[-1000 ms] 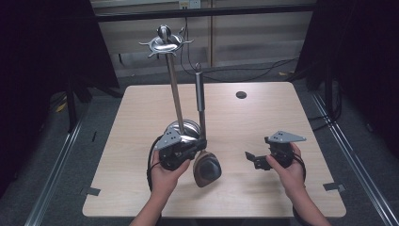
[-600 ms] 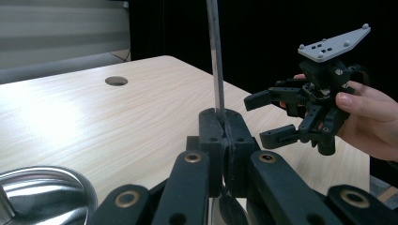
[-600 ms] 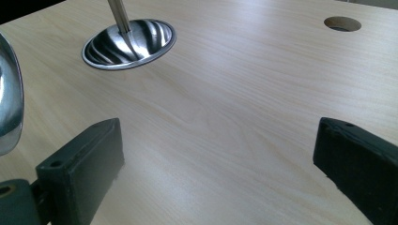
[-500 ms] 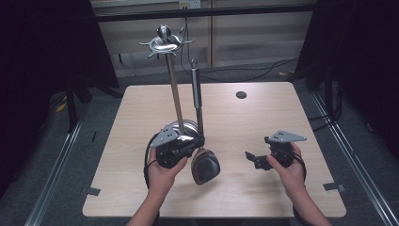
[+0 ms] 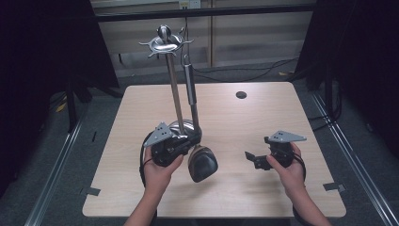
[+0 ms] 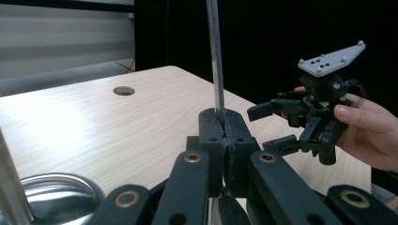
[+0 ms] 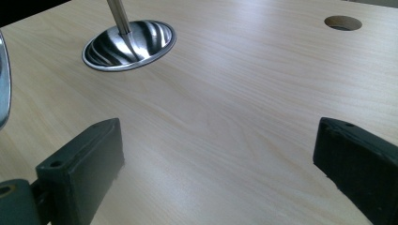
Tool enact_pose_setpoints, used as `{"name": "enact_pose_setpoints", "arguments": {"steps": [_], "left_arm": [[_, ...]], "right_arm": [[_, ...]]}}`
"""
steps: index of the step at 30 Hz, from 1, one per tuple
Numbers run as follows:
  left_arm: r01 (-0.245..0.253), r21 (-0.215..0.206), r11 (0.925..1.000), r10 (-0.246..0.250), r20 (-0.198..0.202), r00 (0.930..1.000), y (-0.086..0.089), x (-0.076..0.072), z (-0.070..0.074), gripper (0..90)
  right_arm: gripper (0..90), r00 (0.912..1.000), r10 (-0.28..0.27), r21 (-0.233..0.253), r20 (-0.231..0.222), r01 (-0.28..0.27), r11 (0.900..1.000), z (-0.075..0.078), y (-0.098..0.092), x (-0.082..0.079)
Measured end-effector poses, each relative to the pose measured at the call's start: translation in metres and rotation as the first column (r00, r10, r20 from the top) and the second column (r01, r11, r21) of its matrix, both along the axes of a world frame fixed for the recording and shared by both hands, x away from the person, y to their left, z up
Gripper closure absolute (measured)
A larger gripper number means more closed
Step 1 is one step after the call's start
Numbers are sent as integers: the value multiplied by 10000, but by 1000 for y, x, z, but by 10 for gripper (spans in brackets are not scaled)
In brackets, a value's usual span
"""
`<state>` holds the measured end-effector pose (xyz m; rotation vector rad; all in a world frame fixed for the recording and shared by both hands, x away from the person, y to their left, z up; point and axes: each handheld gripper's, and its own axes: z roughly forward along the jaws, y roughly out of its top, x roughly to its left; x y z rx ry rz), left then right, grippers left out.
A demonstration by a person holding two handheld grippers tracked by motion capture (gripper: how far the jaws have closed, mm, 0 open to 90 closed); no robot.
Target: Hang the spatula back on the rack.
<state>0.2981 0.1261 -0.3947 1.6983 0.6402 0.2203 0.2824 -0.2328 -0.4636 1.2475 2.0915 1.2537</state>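
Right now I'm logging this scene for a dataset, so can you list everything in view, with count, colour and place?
Utensil stand: one, polished steel, upright pole on a round base at table centre-left, hook crown on top.
Ladle: one, dark bowl low near the table, steel handle rising beside the stand's pole, clamped in the left gripper.
Table: one, light wood, with a round hole near its far edge.
Tape strips: two, grey, at the near corners.
Left gripper: one, black, jaws shut on the ladle's handle, left of centre.
Right gripper: one, black, jaws open, above the table's right.
Hands: two, one holding each gripper.
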Motion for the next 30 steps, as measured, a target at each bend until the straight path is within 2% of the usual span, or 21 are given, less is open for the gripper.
{"name": "enact_pose_setpoints", "arguments": {"steps": [4, 5, 8, 9, 13, 17, 19, 20, 22, 25, 30], "left_arm": [[21, -317, 9995, -20, 16, 10000, 2, 1, 1, 883], [-117, -196, 9997, 117, -9, 9999, 3, 0, 3, 883], [-101, -319, 9994, 102, 40, 9999, 4, 1, 3, 883], [-167, -229, 9996, 168, 37, 9999, 5, 1, 3, 883], [-298, -427, 9986, 296, -42, 9996, 8, 3, 2, 883], [-393, -282, 9988, 391, -98, 9992, 11, 4, 2, 882], [-363, -339, 9988, 361, -84, 9993, 10, 6, 0, 882], [-468, -210, 9987, 466, -86, 9989, 11, 6, 0, 882], [-504, -307, 9983, 498, -192, 9986, 12, 8, -2, 882], [-645, -121, 9978, 644, -104, 9979, 15, 10, -3, 881], [-750, -155, 9971, 749, -70, 9972, 17, 14, -6, 877]], "right_arm": [[19, 10000, 26, -24, -14, -26, 10000, 0, 0, 0], [19, 10000, 39, -21, -12, -39, 10000, -1, 0, 0], [19, 10000, 58, -29, -21, -58, 10000, -1, 0, 1], [19, 10000, 62, -29, -25, -62, 10000, -1, 0, 1], [19, 10000, 27, 0, -52, -27, 10000, -1, 0, 1], [19, 10000, 21, 26, -50, -21, 10000, -1, 0, 1], [19, 10000, 48, -11, -31, -48, 10000, -1, 0, 1], [19, 10000, 14, 12, -28, -13, 10000, -1, 0, 1], [19, 10000, 28, 17, -4, -28, 10000, -1, 0, 1], [19, 10000, 0, 21, -20, 0, 10000, 0, -1, 1], [19, 10000, 11, -58, -38, -11, 10000, -2, -1, 1]]}}
